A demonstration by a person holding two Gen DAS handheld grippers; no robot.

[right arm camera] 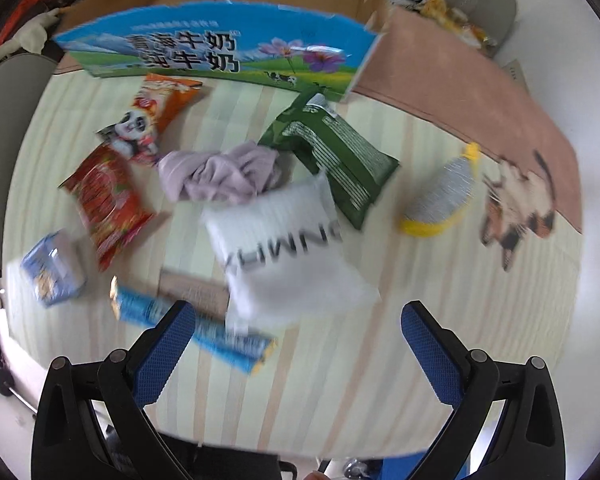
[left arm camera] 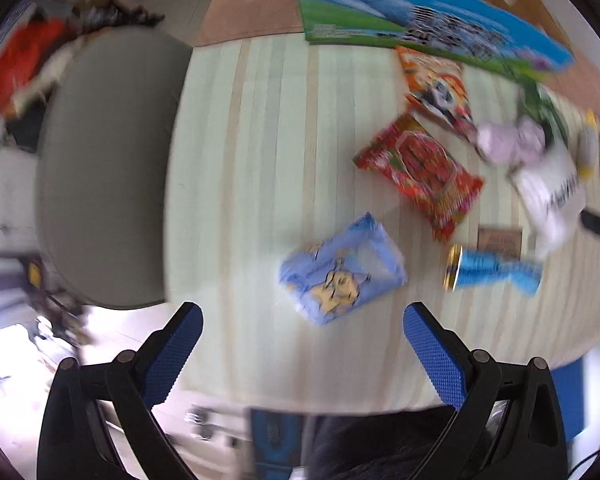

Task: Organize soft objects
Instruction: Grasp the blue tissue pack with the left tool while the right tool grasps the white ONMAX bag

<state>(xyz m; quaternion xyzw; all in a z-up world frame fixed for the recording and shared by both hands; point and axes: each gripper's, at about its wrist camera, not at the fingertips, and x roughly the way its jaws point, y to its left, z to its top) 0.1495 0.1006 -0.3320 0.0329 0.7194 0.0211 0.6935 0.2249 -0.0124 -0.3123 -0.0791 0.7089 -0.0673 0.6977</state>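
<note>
Right wrist view alone shows one green packet (right arm camera: 334, 156) and one yellow-based brush (right arm camera: 440, 196); both views share one white pillow (right arm camera: 288, 248). Both tools, left tool (left arm camera: 302, 354) and right tool (right arm camera: 296, 354), gape wide, holding nothing.

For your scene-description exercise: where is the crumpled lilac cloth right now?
In the right wrist view the lilac cloth lies mid-table, between the red snack bag and the green bag, just behind the white pouch.
</note>
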